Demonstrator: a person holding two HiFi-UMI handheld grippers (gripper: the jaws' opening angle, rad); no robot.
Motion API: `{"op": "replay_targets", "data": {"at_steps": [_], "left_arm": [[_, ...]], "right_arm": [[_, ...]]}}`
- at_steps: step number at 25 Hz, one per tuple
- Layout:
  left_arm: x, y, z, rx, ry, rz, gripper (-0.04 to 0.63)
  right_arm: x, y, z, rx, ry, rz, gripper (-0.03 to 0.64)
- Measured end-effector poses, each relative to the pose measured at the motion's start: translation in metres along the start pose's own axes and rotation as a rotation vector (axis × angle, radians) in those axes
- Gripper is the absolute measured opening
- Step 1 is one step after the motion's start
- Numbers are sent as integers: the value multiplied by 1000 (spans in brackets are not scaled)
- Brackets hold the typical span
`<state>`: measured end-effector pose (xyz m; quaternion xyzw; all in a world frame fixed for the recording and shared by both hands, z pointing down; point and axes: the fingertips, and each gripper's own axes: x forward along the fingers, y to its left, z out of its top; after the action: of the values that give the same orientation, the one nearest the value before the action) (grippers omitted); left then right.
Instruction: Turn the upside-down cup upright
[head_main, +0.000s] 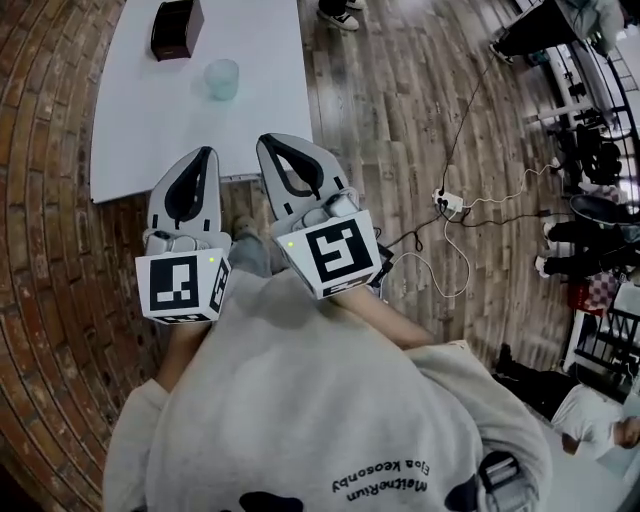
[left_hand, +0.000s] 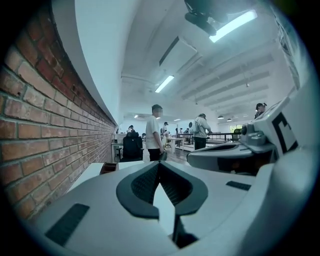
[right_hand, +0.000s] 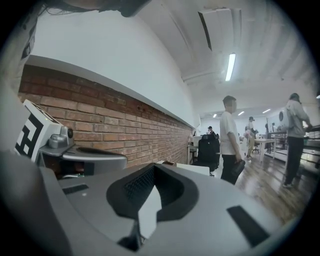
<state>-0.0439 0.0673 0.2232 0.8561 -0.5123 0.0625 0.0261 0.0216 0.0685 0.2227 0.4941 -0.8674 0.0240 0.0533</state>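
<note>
- Locate cup (head_main: 222, 78) on table (head_main: 140, 140), upper left of frame, directly beyond both tips.
- Treat left gripper (head_main: 206, 153) and right gripper (head_main: 268, 141) as closed, empty, roughly equidistant.

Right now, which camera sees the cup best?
The head view: the cup sits in plain sight on the white table, near a dark box. The left and right gripper views look past their shut jaws and catch only a strip of the table; no cup shows in either.
</note>
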Motion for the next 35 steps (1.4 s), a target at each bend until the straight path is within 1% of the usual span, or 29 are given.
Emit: {"op": "replay_targets", "data": {"at_steps": [4,9,19,24,27,32,35], "left_arm": [[33,26,0,-2,23,-23,9],[66,48,-3,-8,44,-52,9],[113,90,-11,-13,71,-77,9],[129,102,-13,-16,74,-85,9],[133,106,-18,-27,83,-75,9],[133,112,-32,-47,103,-26,9],[134,114,-41,-55,101,1,9]], "right_arm": [[39,-12,1,13,22,-16,5],[77,-22,-1,23,40,-27,5],[137,-37,-12,57,71,-48,5],[154,-45,-17,64,80,-64,5],[158,-48,-21,60,94,-62,5],[158,-49,-33,54,125,-21,5],[161,-51,-42,43,131,10,5]]}}
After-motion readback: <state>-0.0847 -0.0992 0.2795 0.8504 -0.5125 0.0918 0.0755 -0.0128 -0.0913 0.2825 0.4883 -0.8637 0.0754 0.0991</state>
